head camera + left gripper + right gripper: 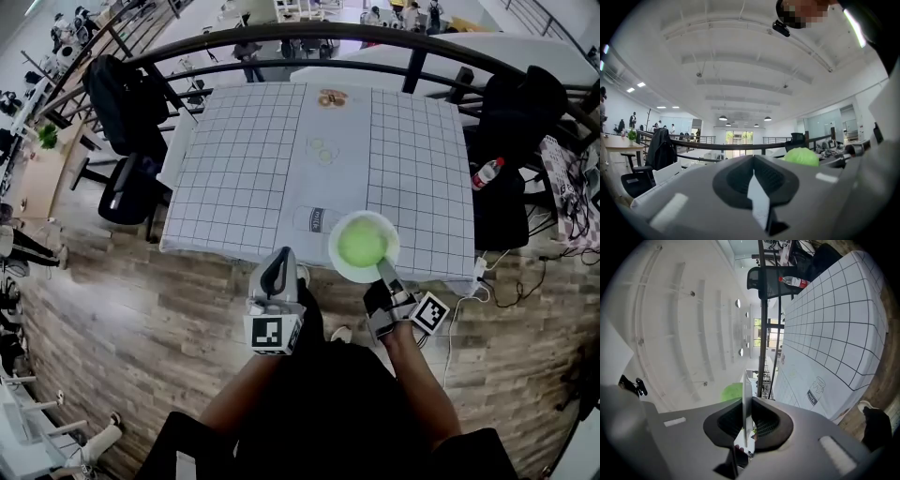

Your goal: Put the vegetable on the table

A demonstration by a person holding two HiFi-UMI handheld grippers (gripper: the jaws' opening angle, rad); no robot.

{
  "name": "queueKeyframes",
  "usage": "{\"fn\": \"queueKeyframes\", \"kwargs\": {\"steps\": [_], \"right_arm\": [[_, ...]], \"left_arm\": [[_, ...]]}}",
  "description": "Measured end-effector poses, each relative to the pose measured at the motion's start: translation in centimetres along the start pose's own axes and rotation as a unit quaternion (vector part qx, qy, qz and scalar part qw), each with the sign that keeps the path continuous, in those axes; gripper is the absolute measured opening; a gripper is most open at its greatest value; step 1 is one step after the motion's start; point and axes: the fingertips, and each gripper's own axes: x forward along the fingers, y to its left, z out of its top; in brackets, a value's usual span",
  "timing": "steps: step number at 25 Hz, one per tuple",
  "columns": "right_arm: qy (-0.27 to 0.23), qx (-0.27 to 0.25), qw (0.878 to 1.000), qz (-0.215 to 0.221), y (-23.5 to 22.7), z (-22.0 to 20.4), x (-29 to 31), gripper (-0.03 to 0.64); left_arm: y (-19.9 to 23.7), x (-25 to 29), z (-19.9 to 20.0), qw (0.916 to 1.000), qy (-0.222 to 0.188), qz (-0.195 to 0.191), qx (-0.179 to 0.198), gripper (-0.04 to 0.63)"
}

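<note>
A round green vegetable (362, 244) lies on a white plate (361, 276), held over the near edge of the table (244, 169) with its white grid cloth. My right gripper (382, 270) is shut on the plate's near rim. In the right gripper view the rim (746, 394) stands as a thin white edge between the jaws, with the vegetable (732, 392) to its left. My left gripper (278, 258) hovers left of the plate, just short of the table edge, jaws together and empty. The left gripper view shows the vegetable (801, 156) off to the right.
The cloth carries printed pictures, among them a milk jar (317, 219) and cucumber slices (322, 150). A black railing (281, 66) curves behind the table. Chairs with dark jackets stand on both sides. A plastic bottle (486, 173) sits at the right, with cables on the wooden floor.
</note>
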Motion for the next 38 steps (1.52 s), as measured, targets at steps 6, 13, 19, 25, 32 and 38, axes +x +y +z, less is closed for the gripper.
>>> {"fn": "queueKeyframes", "kwargs": {"steps": [6, 13, 19, 25, 32, 38], "right_arm": [[-0.009, -0.008, 1.000, -0.010, -0.9, 0.9, 3.3, 0.026], [-0.018, -0.003, 1.000, 0.017, -0.5, 1.5, 9.3, 0.028], [-0.026, -0.007, 0.999, 0.016, -0.9, 2.4, 14.3, 0.029], [-0.048, -0.009, 0.999, 0.016, -1.5, 2.7, 18.2, 0.029], [-0.068, -0.005, 0.998, -0.011, -3.3, 2.4, 20.9, 0.029], [-0.077, -0.005, 0.996, -0.034, -5.4, 3.1, 22.5, 0.029]], "left_arm": [[0.7, 4.7, 0.1, 0.9991, -0.002, -0.042, -0.008, 0.009], [4.7, 10.2, 0.2, 0.9977, -0.001, -0.051, -0.046, 0.009], [8.1, 14.1, -0.1, 0.9972, 0.004, -0.065, -0.037, 0.009], [11.2, 17.3, 0.0, 0.9942, 0.008, -0.099, -0.040, 0.009], [12.5, 19.0, -0.5, 0.9897, 0.013, -0.137, -0.039, 0.009], [13.2, 20.6, -1.6, 0.9895, 0.026, -0.137, -0.040, 0.009]]}}
